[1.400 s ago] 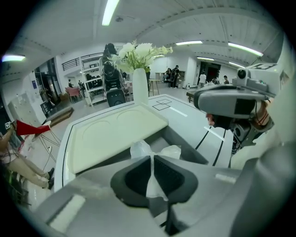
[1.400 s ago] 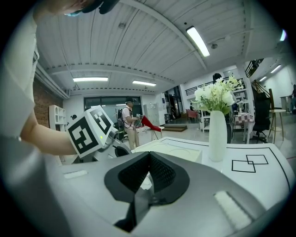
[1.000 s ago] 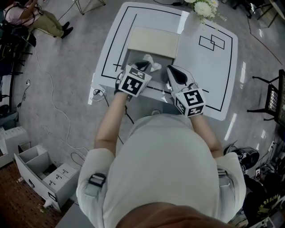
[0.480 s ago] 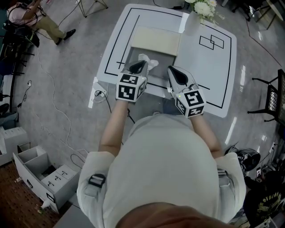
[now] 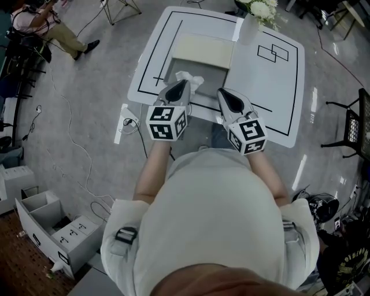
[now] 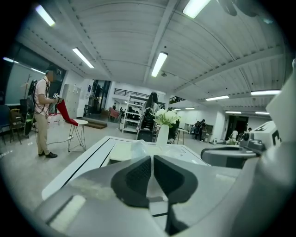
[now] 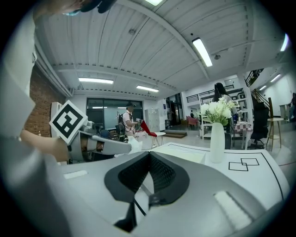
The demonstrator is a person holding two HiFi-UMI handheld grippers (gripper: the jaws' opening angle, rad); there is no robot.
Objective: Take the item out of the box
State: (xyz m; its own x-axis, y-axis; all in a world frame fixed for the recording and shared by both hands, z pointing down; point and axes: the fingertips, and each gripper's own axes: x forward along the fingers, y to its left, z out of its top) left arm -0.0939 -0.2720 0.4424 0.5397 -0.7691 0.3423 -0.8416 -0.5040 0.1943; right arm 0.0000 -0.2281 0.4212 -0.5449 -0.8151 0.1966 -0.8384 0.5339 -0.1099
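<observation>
An open box (image 5: 215, 82) with a dark inside sits on the white table (image 5: 272, 92), its beige lid (image 5: 202, 49) folded back. My left gripper (image 5: 184, 84) is shut on a white crumpled item (image 5: 189, 80) and holds it over the box's left part. In the left gripper view the item (image 6: 137, 148) shows just past the nearly closed jaws of the left gripper (image 6: 151, 157). My right gripper (image 5: 221, 92) hovers at the box's near right side. In its own view the right gripper (image 7: 149, 154) is shut and holds nothing.
A white vase of flowers (image 5: 263, 10) stands at the table's far edge, with drawn rectangles (image 5: 274, 53) to its right. A person (image 5: 34, 23) stands far left. A drawer cabinet (image 5: 46, 225) and cables (image 5: 87, 156) are on the floor; a black chair (image 5: 358, 127) is at right.
My left gripper has drawn back toward the person and levelled out, keeping the white item at its tips. The right gripper has stayed put.
</observation>
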